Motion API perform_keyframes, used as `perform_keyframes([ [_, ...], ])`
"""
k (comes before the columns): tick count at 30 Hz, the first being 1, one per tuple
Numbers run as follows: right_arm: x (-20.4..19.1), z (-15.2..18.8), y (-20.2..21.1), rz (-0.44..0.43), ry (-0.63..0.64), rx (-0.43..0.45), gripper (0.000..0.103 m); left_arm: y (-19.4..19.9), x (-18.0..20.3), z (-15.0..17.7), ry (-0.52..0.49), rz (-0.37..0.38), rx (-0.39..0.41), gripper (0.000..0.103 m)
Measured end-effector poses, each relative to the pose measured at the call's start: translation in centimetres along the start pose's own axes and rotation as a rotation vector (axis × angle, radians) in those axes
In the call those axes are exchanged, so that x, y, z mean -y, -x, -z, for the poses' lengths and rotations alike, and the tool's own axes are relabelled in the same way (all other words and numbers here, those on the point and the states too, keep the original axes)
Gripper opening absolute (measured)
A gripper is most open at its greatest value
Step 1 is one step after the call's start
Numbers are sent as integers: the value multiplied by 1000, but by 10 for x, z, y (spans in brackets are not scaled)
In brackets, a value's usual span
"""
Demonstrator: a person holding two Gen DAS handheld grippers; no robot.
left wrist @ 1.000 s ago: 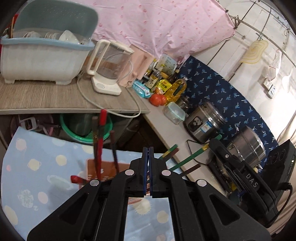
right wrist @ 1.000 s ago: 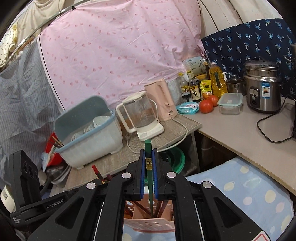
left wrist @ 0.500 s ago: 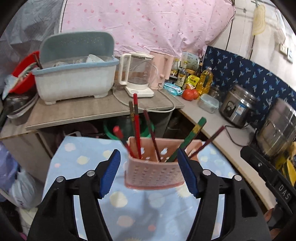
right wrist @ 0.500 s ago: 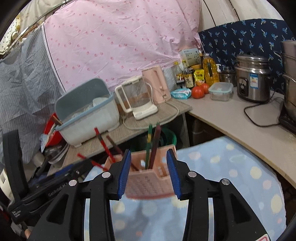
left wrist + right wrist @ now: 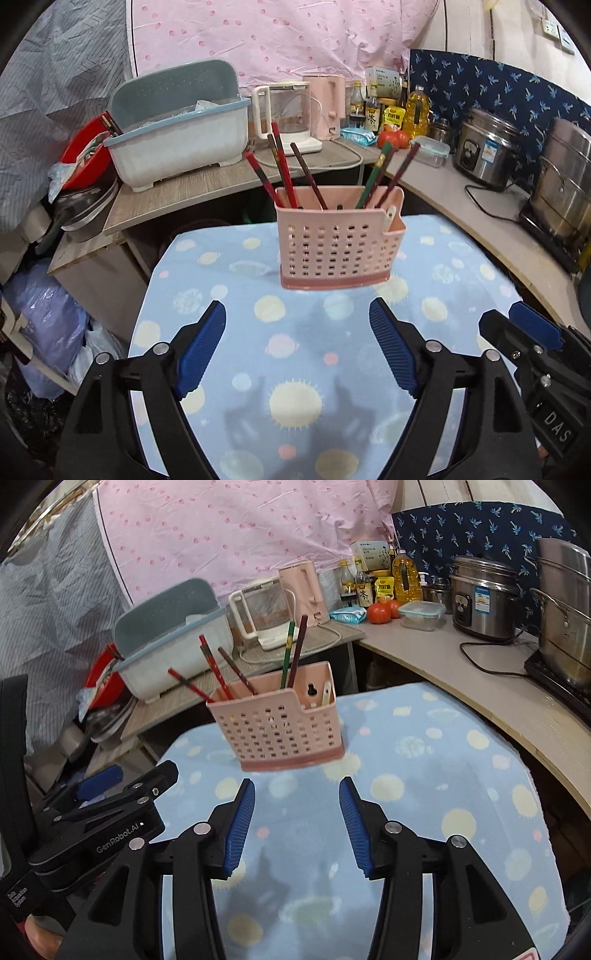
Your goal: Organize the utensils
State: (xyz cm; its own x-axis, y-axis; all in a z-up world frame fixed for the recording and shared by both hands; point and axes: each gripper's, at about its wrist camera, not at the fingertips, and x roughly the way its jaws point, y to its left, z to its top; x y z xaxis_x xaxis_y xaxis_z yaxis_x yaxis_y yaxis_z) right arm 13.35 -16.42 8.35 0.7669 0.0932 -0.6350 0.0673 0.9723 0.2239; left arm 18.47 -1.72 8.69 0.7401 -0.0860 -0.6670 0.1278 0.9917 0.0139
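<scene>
A pink perforated utensil holder (image 5: 338, 240) stands upright on the blue spotted cloth (image 5: 295, 369); it also shows in the right wrist view (image 5: 284, 727). Several chopsticks stand in it: red and brown ones (image 5: 280, 166) on the left side, a green one (image 5: 375, 173) and a dark one on the right. My left gripper (image 5: 297, 347) is open and empty, a short way in front of the holder. My right gripper (image 5: 297, 821) is open and empty, also in front of the holder. Each gripper shows at the edge of the other's view.
A dish rack (image 5: 177, 125), glass kettle (image 5: 288, 114) and pink kettle stand on the wooden shelf behind. Bottles, tomatoes (image 5: 393, 138), a lidded container, a rice cooker (image 5: 487, 147) and a steel pot (image 5: 565, 177) line the counter at right. Bags lie at the left.
Both grippers opened and drew back from the holder. The right gripper let go of the green chopstick, which now stands in the holder.
</scene>
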Motion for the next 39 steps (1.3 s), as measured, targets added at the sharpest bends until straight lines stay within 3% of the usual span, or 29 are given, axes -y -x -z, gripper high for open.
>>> perform_keyframes([
  [4,-1,18,9,4,1,-21,52,11,7,15,-10,-13,-13,88],
  [9,-1,32,18,30,4,-37,58,17,11,32,-20,-39,-33,89],
  [17,1,49,25,52,-10,-54,84,19,7,51,-20,-76,-71,95],
  [22,0,55,26,69,4,-53,87,19,4,58,-14,-83,-90,96],
  [25,-1,57,29,82,7,-43,97,18,3,61,-13,-91,-97,96],
  [32,-3,59,35,130,45,-1,97,18,6,65,-30,-102,-106,96],
  [39,-3,60,34,141,43,-12,97,20,5,67,-28,-103,-108,96],
])
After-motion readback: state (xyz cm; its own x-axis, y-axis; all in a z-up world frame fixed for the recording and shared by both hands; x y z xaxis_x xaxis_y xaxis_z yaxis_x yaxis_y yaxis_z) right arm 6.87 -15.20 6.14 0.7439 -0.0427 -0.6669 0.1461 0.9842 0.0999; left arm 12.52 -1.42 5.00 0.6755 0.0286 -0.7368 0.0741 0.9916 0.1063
